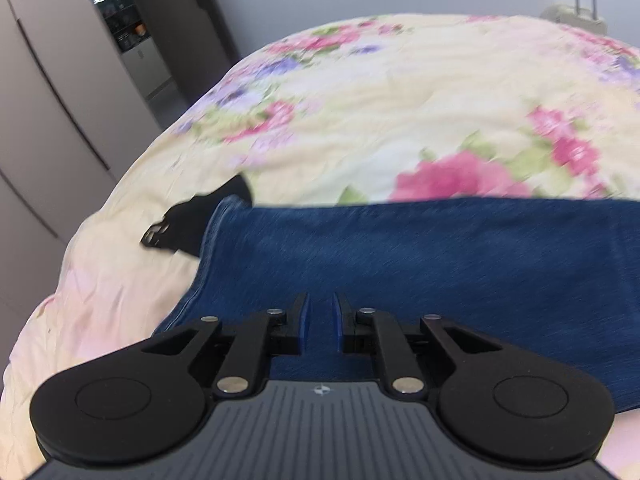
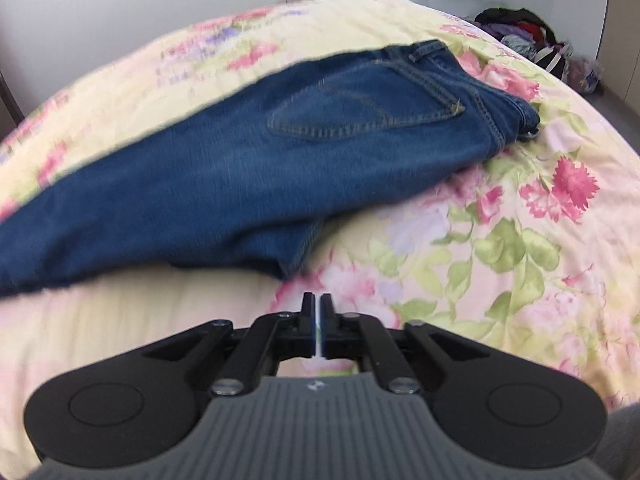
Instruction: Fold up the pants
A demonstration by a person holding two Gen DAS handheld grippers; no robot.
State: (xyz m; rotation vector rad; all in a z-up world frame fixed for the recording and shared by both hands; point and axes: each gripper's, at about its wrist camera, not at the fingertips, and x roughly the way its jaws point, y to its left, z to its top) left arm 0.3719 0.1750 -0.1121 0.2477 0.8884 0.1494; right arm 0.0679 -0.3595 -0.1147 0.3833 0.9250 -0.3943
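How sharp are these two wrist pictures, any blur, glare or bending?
Left wrist view: motion-smeared floral bedspread and jeans, left gripper crisp, wardrobe edges bowed by the fisheye. Right wrist view: milder blur, the jeans' back pocket stitching readable, right gripper sharp; soft even light, no glare.

Both grippers, left gripper (image 1: 320, 322) and right gripper (image 2: 317, 320), show black linkages, silver screws, blue-edged pads, ribbed grey bodies.
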